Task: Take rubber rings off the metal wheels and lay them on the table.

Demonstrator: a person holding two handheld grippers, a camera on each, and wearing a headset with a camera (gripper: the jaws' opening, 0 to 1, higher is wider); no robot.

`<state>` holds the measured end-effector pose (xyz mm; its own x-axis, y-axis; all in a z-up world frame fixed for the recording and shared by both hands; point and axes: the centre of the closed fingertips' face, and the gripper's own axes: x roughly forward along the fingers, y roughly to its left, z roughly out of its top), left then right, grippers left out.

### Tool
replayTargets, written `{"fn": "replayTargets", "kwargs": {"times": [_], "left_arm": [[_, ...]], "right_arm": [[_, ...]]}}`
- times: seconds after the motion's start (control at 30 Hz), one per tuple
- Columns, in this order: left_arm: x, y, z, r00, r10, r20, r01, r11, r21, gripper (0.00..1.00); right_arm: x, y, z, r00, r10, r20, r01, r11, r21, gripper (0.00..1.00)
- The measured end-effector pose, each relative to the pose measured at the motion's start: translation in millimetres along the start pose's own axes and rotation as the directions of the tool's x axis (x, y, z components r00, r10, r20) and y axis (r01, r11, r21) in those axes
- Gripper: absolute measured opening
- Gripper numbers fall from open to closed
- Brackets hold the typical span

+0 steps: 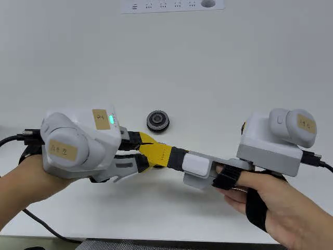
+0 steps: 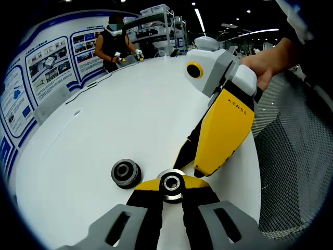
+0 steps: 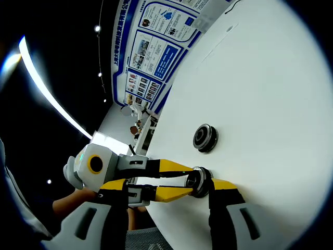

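The metal wheel [image 2: 171, 183] is clamped between the yellow tips of the left gripper [image 2: 171, 189] in the left gripper view. Its hub faces the camera and the white table [image 2: 130, 99] lies behind it. Whether a rubber ring is on it cannot be told. The right gripper [image 2: 191, 165] reaches in from the right, with its yellow jaw tip just beside the wheel's upper right edge. A second wheel [image 2: 126, 173], with a dark outer band, lies on the table just left of the left gripper's tips and apart from them.

In the right gripper view, the right gripper's own jaws stand wide apart. The right-hand tip is touching or just beside the held wheel [image 3: 198, 181], which the left gripper's two yellow jaws pinch from the left. The second wheel [image 3: 204, 138] lies on the table ahead of the jaws, near the right-hand tip.

In the head view the two grippers meet tip to tip, and the second wheel [image 1: 157, 121] lies just beyond the meeting point.
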<state>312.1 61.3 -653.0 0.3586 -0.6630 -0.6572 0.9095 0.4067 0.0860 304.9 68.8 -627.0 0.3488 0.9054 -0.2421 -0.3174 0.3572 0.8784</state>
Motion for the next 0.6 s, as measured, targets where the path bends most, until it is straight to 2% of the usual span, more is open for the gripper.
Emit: {"fn": "replayTargets", "kwargs": {"times": [0.6], "left_arm": [[0.4, -0.6, 0.1, 1.0000, -0.006, -0.005, 0.006, 1.000, -0.001, 0.13]], "right_arm": [[-1.9, 1.8, -2.3, 0.9999, 0.014, -0.006, -0.014, 1.000, 0.011, 0.63]]}}
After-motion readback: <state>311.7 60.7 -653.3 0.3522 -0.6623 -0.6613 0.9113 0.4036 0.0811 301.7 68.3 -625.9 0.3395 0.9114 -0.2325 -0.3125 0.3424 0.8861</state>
